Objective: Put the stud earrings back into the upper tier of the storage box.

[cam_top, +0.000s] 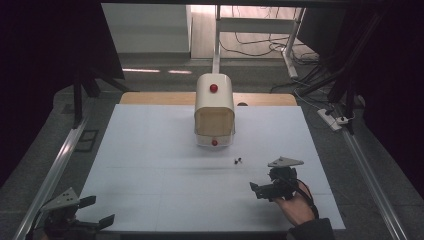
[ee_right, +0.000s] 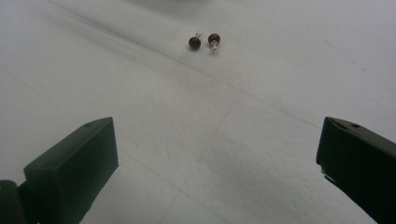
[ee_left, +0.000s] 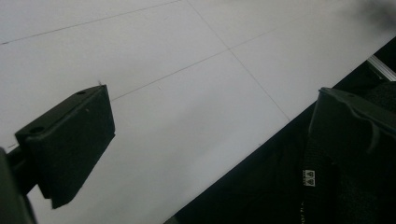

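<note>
Two small dark red beads (ee_right: 204,41) are seen lying side by side on the table (cam_top: 150,150), straight ahead of the right gripper (ee_right: 217,158) and well apart from its jaws. Each bead is round and glossy, and a short pale pin is seen sticking out of each one; the two beads are nearly touching. In the high view the beads (cam_top: 238,161) appear as tiny dark specks, just beyond the right gripper (cam_top: 265,189) and between it and a cream box (cam_top: 214,110).

The jaws of the right gripper are held wide apart with nothing between them, and it is held by a hand (cam_top: 295,205) near the front edge of the table. The jaws of the left gripper (cam_top: 95,212) are likewise spread wide and grip nothing; it is placed at the near left corner of the table, well apart from the beads. In its own view, one jaw of the left gripper (ee_left: 205,140) is seen over the white surface and the other past the table's edge, over dark cloth.

The cream box has a rounded top, a red knob on top and another low on its front. The table is covered with a white sheet marked by faint lines. Beyond it, a grey floor, cables (cam_top: 260,47) and a power strip (cam_top: 332,120) are seen.
</note>
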`<state>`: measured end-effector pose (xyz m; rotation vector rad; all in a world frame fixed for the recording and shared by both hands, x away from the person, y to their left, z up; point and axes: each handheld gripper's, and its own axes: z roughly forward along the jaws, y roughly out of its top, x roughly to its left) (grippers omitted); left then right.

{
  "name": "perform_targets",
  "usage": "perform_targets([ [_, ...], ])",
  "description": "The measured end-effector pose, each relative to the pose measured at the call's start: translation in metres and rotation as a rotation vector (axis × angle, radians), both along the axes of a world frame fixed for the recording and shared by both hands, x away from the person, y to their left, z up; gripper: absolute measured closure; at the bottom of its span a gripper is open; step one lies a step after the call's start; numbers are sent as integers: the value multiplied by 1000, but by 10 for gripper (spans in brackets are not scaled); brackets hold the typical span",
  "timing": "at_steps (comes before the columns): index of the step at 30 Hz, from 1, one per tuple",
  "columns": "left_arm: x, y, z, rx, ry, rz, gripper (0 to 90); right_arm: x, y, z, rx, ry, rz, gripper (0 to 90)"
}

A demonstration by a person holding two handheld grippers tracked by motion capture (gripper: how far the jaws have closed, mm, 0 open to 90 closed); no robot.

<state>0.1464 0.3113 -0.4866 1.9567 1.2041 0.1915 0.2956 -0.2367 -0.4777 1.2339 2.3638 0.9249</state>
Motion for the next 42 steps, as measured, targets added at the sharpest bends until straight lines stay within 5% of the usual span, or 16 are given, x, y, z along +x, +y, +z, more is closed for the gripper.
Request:
perform_targets([
  [39, 0, 0, 0, -4, 0, -3, 7, 76, 30, -20, -79, 30, -47, 1],
  [42, 0, 1, 0, -4, 0, -4, 7, 80, 32, -21, -85, 23, -42, 53],
])
